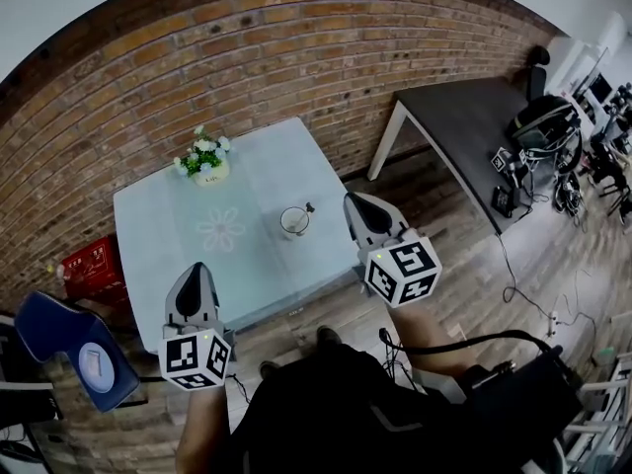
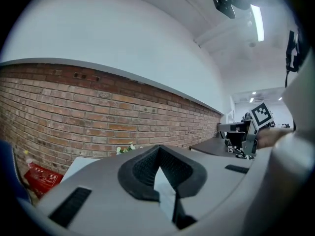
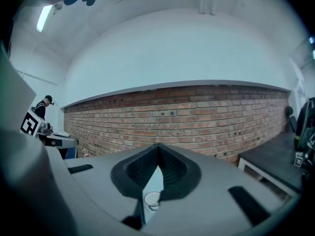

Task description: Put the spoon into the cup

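Tips of my left tongs (image 1: 195, 271) are pinched together with nothing between them, and they touch nothing as they hang by the front edge of the pale blue table (image 1: 148, 235). Between my two tools the white cup (image 1: 293, 223) stands on that table with the spoon (image 1: 308, 208) already in it, handle leaning out over the rim. Beside the cup but clear of it, my right tongs (image 1: 354, 201) are also closed tight and empty.

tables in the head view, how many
2: a pale table with the cup and flowers, ahead of the person; a dark table to its right by the brick wall. Others may be hidden.
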`<state>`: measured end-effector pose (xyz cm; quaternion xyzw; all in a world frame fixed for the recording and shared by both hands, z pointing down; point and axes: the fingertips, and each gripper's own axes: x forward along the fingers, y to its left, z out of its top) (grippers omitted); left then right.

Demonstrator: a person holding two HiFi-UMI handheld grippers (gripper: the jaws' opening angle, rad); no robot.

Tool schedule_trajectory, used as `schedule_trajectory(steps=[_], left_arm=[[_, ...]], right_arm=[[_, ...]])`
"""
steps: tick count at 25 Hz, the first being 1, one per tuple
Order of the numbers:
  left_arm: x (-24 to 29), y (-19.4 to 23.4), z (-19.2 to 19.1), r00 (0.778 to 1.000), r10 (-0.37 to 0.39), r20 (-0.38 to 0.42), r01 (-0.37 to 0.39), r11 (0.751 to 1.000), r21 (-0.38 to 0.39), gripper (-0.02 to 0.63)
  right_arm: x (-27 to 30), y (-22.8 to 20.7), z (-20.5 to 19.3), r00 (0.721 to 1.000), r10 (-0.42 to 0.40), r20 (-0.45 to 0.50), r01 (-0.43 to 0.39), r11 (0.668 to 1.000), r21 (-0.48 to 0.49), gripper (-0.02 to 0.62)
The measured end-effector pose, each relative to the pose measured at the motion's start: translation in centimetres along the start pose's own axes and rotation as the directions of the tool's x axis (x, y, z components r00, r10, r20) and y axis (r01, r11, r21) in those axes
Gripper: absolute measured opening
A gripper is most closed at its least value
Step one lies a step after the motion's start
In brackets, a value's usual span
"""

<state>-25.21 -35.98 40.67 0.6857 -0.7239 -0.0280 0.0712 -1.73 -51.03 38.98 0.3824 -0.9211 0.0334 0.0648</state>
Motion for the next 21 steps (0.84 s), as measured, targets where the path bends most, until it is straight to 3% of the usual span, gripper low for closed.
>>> schedule_trajectory(steps=[21], left_arm=[[0.0, 0.4, 1.6, 0.999, 0.003, 0.038, -0.003, 1.0, 0.004, 0.009]], right_arm=[[0.5, -0.9, 1.0, 0.999, -0.022, 0.035, 0.021, 0.999, 0.031, 0.018]])
